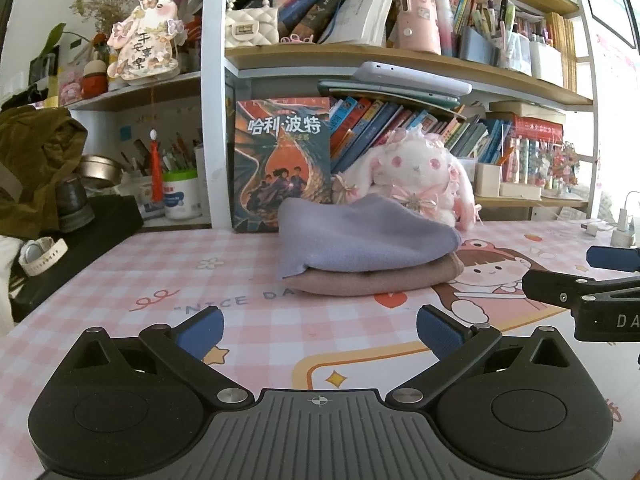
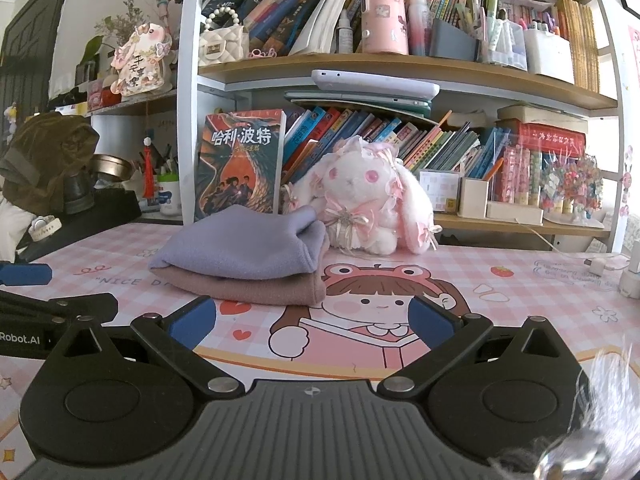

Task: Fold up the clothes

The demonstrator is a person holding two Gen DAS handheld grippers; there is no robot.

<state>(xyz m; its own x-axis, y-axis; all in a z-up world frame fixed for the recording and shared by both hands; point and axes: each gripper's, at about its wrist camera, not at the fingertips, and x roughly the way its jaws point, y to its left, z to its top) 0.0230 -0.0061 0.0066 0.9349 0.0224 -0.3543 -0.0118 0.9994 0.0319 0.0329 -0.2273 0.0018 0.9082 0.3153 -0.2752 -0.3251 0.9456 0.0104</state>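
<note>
At nine o'clock in the left wrist view a metal bowl (image 1: 96,166) sits in the cubby beside a holder of pens and brushes (image 1: 168,156), with a white tub (image 1: 182,196) in front of it; what the bowl holds cannot be seen. Toward eleven o'clock a cream quilted purse (image 1: 251,26) stands on the upper shelf next to leaning books. At twelve o'clock, on the pink checked desk mat (image 1: 120,280), lie the folded clothes: a lavender garment (image 1: 360,236) stacked directly on a dusty-pink garment (image 1: 376,280), both just in front of an upright dragon-cover book (image 1: 282,164) and a white plush rabbit (image 1: 420,168). At one o'clock a pink cylindrical case (image 1: 416,16) and clear organizers full of pens (image 1: 500,36) fill the upper shelf; at two o'clock small white boxes (image 1: 488,178) hold pencils. The left gripper (image 1: 318,330) hovers over the mat at six o'clock, its blue-padded tongs spread wide and holding nothing, apart from the stack. The right gripper (image 2: 310,320) at six o'clock in its own view is likewise wide apart and empty, the stack lying at eleven o'clock beyond its left finger.
</note>
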